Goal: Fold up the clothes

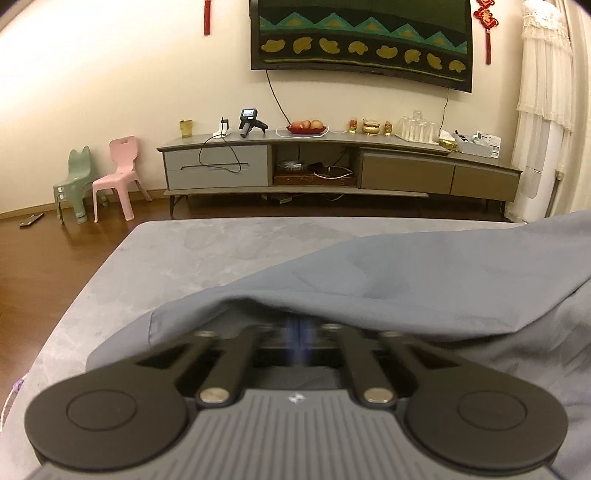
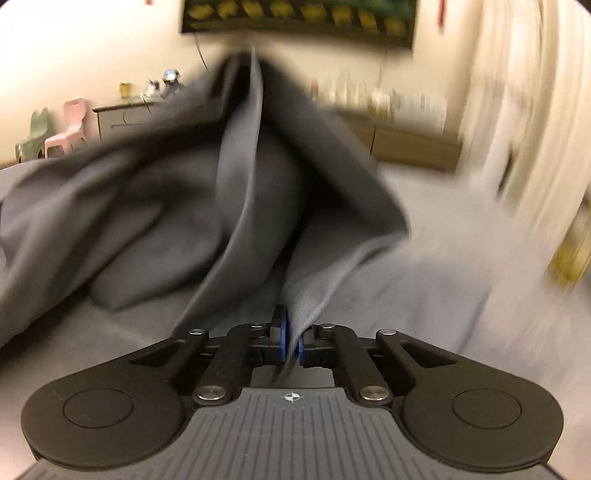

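A grey-blue garment [image 1: 424, 280] lies across the grey table [image 1: 184, 254]. Its near edge drapes over the tips of my left gripper [image 1: 300, 328], whose blue pads sit close together under the cloth fold. In the right wrist view, my right gripper [image 2: 291, 341] is shut on an edge of the same garment [image 2: 236, 192] and lifts it, so the cloth rises in a tent in front of the camera. This view is blurred by motion.
A TV cabinet [image 1: 332, 166] with fruit, glasses and ornaments stands against the far wall under a wall screen [image 1: 362, 33]. A green chair [image 1: 72, 184] and a pink chair [image 1: 118, 177] stand at the left. A white curtain [image 1: 543, 110] hangs at the right.
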The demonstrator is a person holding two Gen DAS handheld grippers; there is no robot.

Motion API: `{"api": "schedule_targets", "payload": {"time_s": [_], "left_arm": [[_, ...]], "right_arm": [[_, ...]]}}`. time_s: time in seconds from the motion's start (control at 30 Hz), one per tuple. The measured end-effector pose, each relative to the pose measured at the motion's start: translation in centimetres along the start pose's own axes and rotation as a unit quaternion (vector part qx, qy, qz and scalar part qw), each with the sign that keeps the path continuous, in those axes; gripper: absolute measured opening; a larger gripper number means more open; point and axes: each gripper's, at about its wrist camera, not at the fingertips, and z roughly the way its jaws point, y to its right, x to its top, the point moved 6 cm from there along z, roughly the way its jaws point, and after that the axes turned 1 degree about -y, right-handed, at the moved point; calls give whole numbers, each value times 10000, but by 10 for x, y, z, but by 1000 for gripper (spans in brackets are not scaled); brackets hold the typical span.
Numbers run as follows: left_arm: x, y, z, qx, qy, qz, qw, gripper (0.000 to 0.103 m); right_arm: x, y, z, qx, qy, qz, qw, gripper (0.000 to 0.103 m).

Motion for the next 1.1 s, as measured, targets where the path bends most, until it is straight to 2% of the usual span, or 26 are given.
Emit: {"api": "schedule_targets", "payload": {"time_s": [0.03, 0.1, 0.2, 0.3, 0.37, 0.4, 0.47, 0.5, 0.53, 0.6, 0.63, 0.67, 0.7, 0.73, 0.77, 0.8, 0.9, 0.97, 1.03, 1.1], "left_arm": [[1, 1, 0, 10, 40, 26, 10000, 0], [15, -11, -10, 111, 290, -198, 9993, 0], [60, -40, -40, 10, 863, -773, 9933, 0], [105, -61, -60, -12, 1296, -999, 9865, 0], [124, -66, -54, 106, 1314, -951, 9867, 0], [120, -62, -43, 58, 1117, -908, 9896, 0], [111, -53, -19, -49, 702, -818, 9942, 0], [100, -46, -4, -259, 388, -752, 9961, 0], [88, -37, 6, -403, 104, -633, 9971, 1], [63, -20, 25, -682, -458, -387, 9959, 6], [55, -15, 24, -666, -555, -183, 9961, 13], [46, -10, 23, -641, -642, 24, 9959, 20], [38, -6, 22, -617, -729, 232, 9952, 29], [34, -12, 19, -516, -730, 239, 9957, 47], [30, -19, 15, -412, -726, 237, 9962, 58], [26, -26, 12, -308, -723, 234, 9966, 58], [19, -64, 3, -200, -876, -504, 9947, 58], [14, -90, -4, -108, -944, -1056, 9899, 59], [7, -105, -6, -226, -1024, -1647, 9808, 62], [-2, -112, -5, -443, -1121, -2138, 9694, 63]], "right_arm": [[13, 9, -13, -253, 245, -371, 9987, 2], [39, 25, -39, -759, 731, -1107, 9883, 2], [87, 59, -70, -1638, 1309, -2019, 9567, 1], [140, 90, -70, -2050, 1496, -2412, 9367, 1], [171, 103, -56, -2325, 1497, -2599, 9252, 1], [183, 113, -40, -2399, 1444, -2602, 9241, 1], [195, 127, 2, -2469, 1087, -2457, 9311, 1], [197, 132, 33, -2449, 789, -2258, 9396, 2], [186, 135, 66, -2395, 284, -2115, 9472, 3], [160, 142, 126, -2089, -785, -1691, 9600, 5], [148, 145, 134, -1860, -969, -1296, 9691, 7], [139, 146, 130, -1570, -834, -707, 9815, 13], [131, 143, 119, -1255, -638, -224, 9898, 34], [122, 137, 103, -978, -399, 34, 9944, 59], [112, 131, 86, -698, -159, 293, 9970, 68], [104, 124, 69, -423, 77, 527, 9977, 75], [101, 73, 25, 142, 505, -170, 9985, 76], [109, 32, -2, 578, 759, -687, 9931, 81], [125, -24, -27, 1249, 941, -1409, 9776, 88], [122, -95, -64, 1934, 1078, -2299, 9477, 92]]}}
